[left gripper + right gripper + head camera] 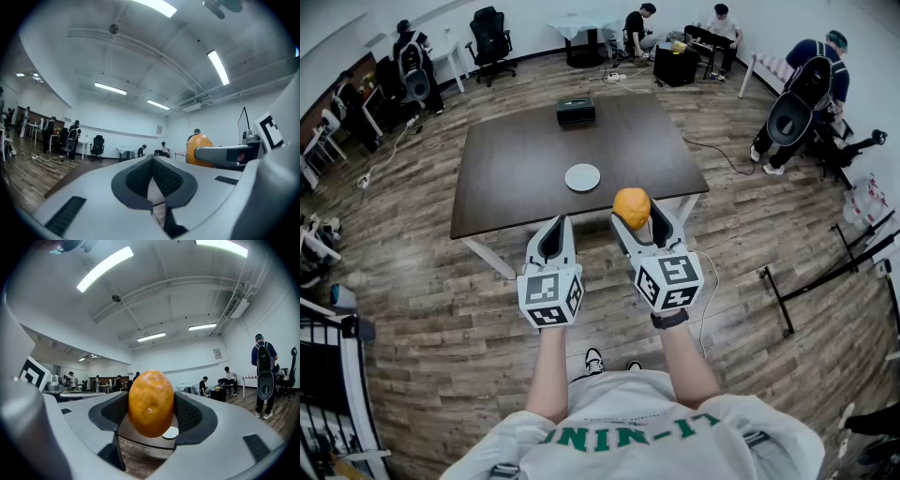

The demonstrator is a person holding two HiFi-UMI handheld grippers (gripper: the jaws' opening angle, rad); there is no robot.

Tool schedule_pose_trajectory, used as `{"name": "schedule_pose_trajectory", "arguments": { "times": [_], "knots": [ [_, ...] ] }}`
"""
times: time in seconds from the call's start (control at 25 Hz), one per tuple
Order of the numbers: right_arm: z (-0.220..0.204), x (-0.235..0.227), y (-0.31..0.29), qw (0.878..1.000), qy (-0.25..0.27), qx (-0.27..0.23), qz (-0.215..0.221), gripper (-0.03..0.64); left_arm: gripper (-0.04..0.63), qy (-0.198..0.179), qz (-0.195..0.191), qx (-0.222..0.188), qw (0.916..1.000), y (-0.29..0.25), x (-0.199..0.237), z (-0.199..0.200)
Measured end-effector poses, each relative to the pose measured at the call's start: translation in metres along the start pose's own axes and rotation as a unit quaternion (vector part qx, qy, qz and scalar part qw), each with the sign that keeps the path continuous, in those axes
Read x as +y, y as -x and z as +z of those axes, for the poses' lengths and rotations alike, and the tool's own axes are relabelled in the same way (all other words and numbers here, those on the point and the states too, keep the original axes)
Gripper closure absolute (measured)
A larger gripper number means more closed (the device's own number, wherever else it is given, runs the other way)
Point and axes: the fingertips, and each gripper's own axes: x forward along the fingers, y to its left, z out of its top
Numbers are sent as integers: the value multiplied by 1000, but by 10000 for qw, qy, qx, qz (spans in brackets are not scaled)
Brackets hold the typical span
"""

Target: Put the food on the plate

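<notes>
An orange, egg-shaped fruit [631,206] is clamped between the pads of my right gripper [635,215], held in the air just off the near edge of the dark brown table [516,159]. The right gripper view shows the fruit [150,402] filling the gap between both pads. A small white plate [582,177] lies on the table ahead, slightly left of the fruit; its rim peeks out below the fruit as the plate [171,432]. My left gripper [554,232] hovers beside the right one, jaws pressed together with nothing between them [151,176].
A black box [576,112] sits at the table's far edge. Several people, office chairs and desks stand around the room. A person with a backpack [806,94] stands at the right. A cable runs over the wood floor right of the table.
</notes>
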Motion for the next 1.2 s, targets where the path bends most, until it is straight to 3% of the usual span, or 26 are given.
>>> {"name": "schedule_pose_trajectory", "arguments": {
  "times": [0.28, 0.64, 0.96, 1.2],
  "knots": [
    [-5, 48, -42, 9992, 179, 89, 336, 296, 583, -136, 93, 29, 9999, -3, 48, 2],
    [-29, 83, -85, 9989, -270, 198, 324, 295, 583, -24, 267, -11, 9996, -2, 113, -5],
    [-40, 57, -130, 9967, -493, -3, 639, 296, 583, 43, 328, 128, 9994, -51, 127, -21],
    [-35, 2, -211, 9954, -493, -76, 819, 295, 581, -75, 530, 7, 9986, -141, 147, -10]
  ]
}}
